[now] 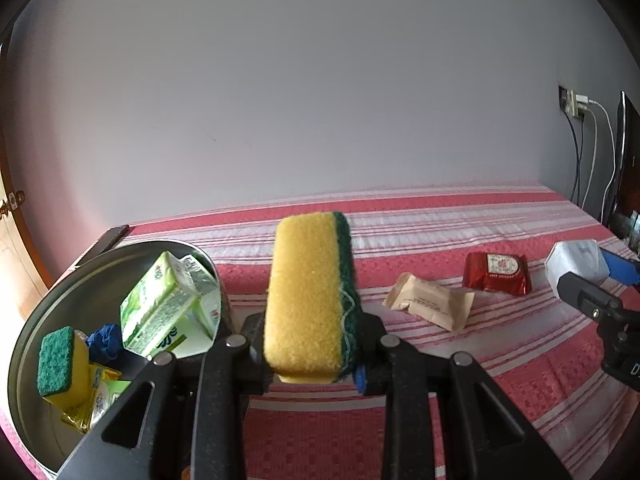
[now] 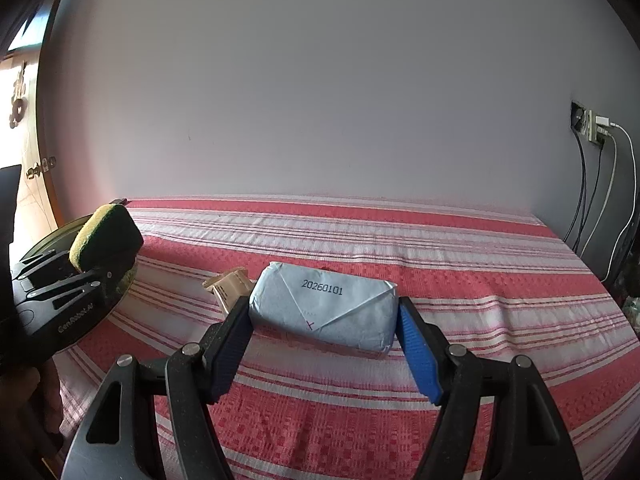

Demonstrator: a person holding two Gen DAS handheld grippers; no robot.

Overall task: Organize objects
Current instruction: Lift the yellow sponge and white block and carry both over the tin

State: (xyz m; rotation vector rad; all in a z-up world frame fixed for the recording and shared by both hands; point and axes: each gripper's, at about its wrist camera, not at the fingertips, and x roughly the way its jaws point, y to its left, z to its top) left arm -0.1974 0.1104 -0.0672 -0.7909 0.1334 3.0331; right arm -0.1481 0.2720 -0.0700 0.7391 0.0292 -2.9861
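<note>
Left wrist view: we see the left gripper [image 1: 312,364] pinching a yellow sponge [image 1: 306,296] with a dark green scouring side, its jaws closed tight on the lower end so that the sponge stands upright above the striped cloth [image 1: 460,380]. We take the metal bowl [image 1: 28,344] as our landmark. The held sponge is just to the right of the bowl's rim. Inside the bowl we find a green-and-white carton [image 1: 168,304] leaning tilted, a second small sponge [image 1: 60,364] with its green face toward us, a crumpled blue item [image 1: 105,342] and some yellow wrappers [image 1: 96,396]. Farther right of the bowl, on the cloth, lie a beige packet [image 1: 430,305] and, beyond it, a red packet [image 1: 498,273], apart from each other.

Right wrist view: we see the right gripper [image 2: 324,324] holding a pale blue wrapped packet [image 2: 324,308] stamped with a date code, one blue-padded finger [image 2: 418,352] against each end, jaws partly spread to the packet's width. It is well to the right of the bowl, above the cloth. The beige packet shows just behind the packet's left end.
</note>
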